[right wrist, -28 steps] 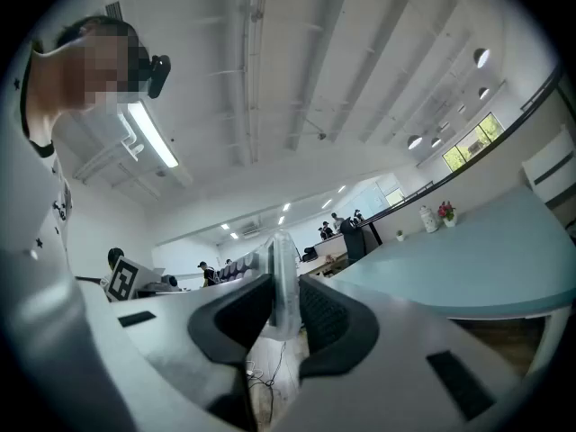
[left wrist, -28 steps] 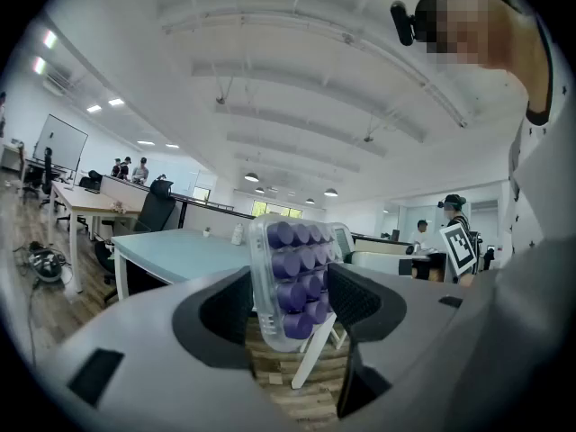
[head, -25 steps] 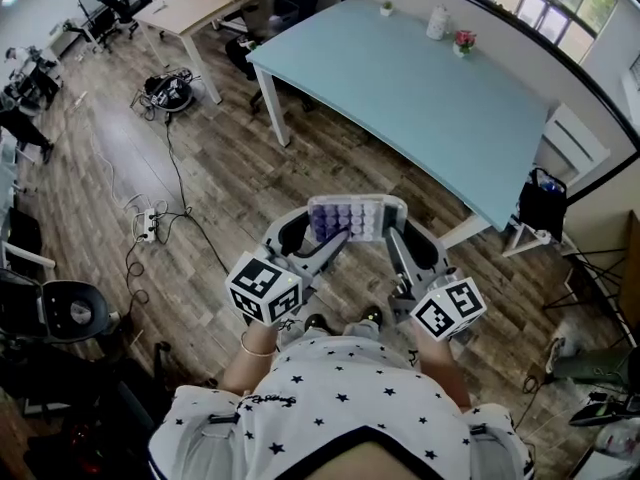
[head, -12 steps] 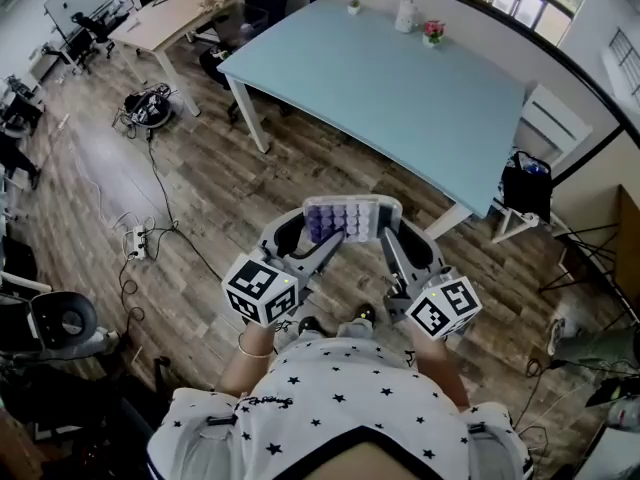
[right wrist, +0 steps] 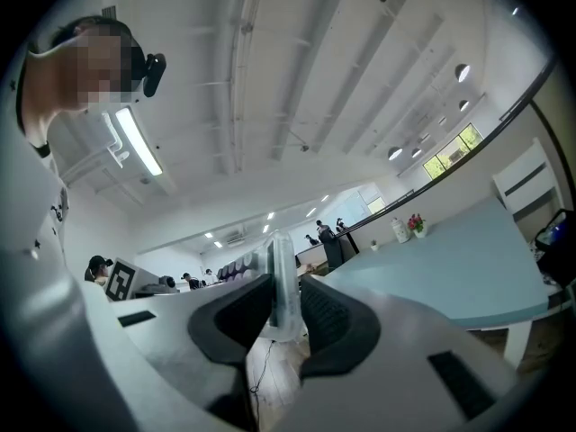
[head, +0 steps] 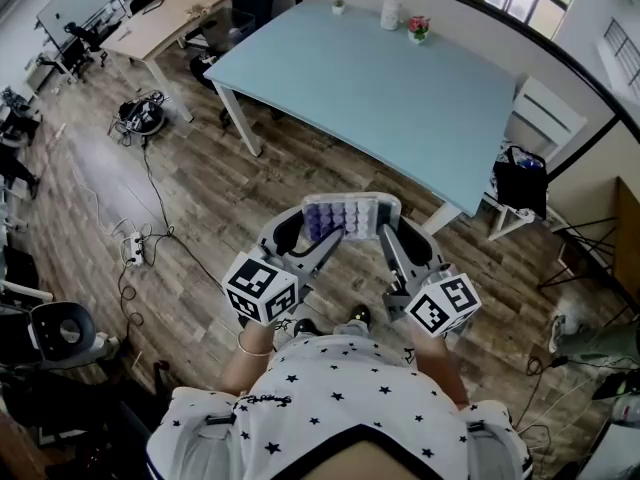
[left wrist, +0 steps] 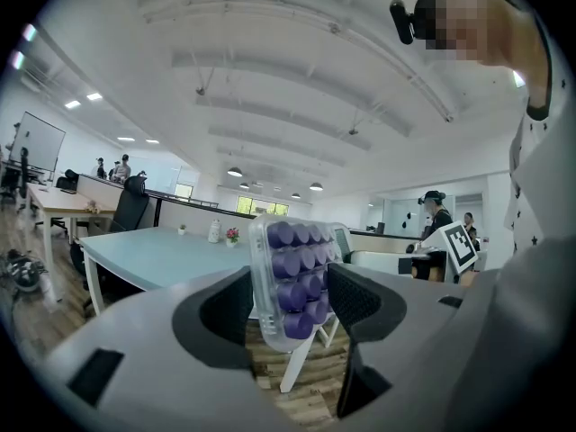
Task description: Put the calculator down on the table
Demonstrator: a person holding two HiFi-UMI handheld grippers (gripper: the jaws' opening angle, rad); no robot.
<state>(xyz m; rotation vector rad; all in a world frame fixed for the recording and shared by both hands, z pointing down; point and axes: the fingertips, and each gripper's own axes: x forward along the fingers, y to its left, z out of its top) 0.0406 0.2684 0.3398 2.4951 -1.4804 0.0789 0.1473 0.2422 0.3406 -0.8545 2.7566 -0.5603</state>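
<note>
The calculator (head: 350, 215) is a pale case with purple keys, held in the air at chest height above the wooden floor. My left gripper (head: 330, 234) is shut on its left end and my right gripper (head: 385, 234) is shut on its right end. In the left gripper view the keys face the camera, and the calculator (left wrist: 292, 282) sits between the dark pads of the left gripper (left wrist: 290, 306). The right gripper view shows the calculator (right wrist: 283, 286) edge-on, pinched in the right gripper (right wrist: 281, 318). The light blue table (head: 380, 78) stands ahead, apart from both grippers.
A white bottle (head: 390, 11) and a small flower pot (head: 418, 28) stand at the table's far edge. A black bag (head: 510, 183) hangs by its right corner. Cables (head: 140, 118) and a power strip (head: 130, 248) lie on the floor at left. People stand far off.
The table has come closer and shifted toward the middle of the head view as the person steps forward. Both grippers keep the same hold on the calculator.
</note>
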